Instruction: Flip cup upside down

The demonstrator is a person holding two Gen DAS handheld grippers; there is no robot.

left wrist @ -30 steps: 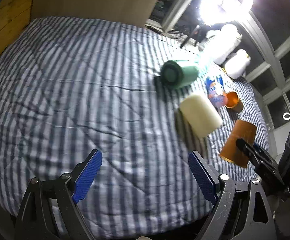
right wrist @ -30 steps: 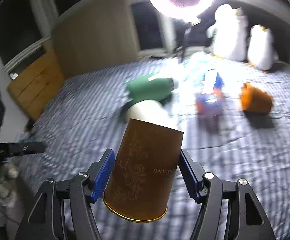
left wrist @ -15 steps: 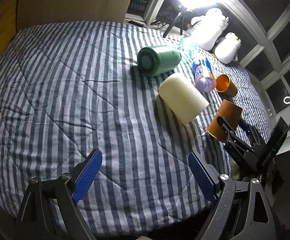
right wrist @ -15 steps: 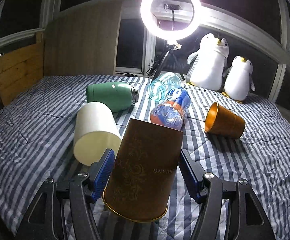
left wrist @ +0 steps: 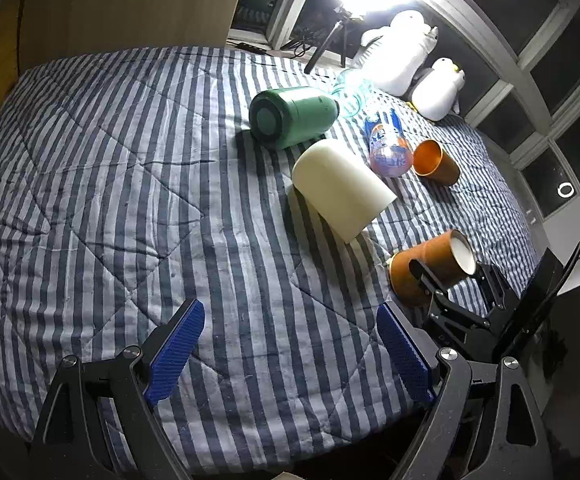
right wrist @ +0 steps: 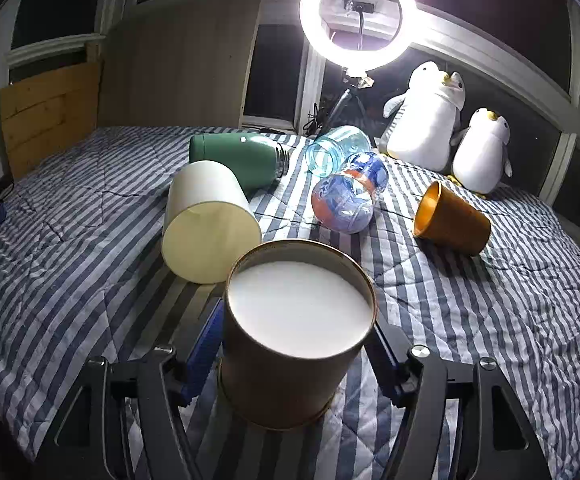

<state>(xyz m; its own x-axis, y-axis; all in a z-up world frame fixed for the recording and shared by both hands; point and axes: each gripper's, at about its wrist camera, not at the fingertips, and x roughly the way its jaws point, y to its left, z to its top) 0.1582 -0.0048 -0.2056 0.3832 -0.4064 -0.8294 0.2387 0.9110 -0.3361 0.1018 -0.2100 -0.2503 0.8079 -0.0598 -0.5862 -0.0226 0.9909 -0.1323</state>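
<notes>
**Brown cup held bottom-up in my right fingers, low over the bed**

In the right wrist view, the brown cup (right wrist: pixel 296 332) fills the lower centre of the frame. Its white base faces up toward the camera and its wider mouth points down at the striped bed (right wrist: pixel 490 320). My right gripper (right wrist: pixel 296 354) is closed on the cup's sides, one blue finger (right wrist: pixel 201 354) pressed to the left wall, the other mostly hidden behind the right wall. The cup's long axis runs nearly upright, tipped slightly away from me. I cannot tell whether the rim touches the bedding; it looks close.

In the left wrist view, the same cup (left wrist: pixel 430 266) sits at the right edge of the frame, leaning, with the right gripper's black frame beneath it. My left gripper (left wrist: pixel 290 354) is at the bottom of that frame, fingers spread wide and holding nothing, well apart from the cup.

Farther up the bed lie a cream cup (right wrist: pixel 209 220), a green flask (right wrist: pixel 237 156) and a second brown cup (right wrist: pixel 450 220), all on their sides.

I judge the flip nearly done: what remains is lowering the mouth flat and letting go.
</notes>
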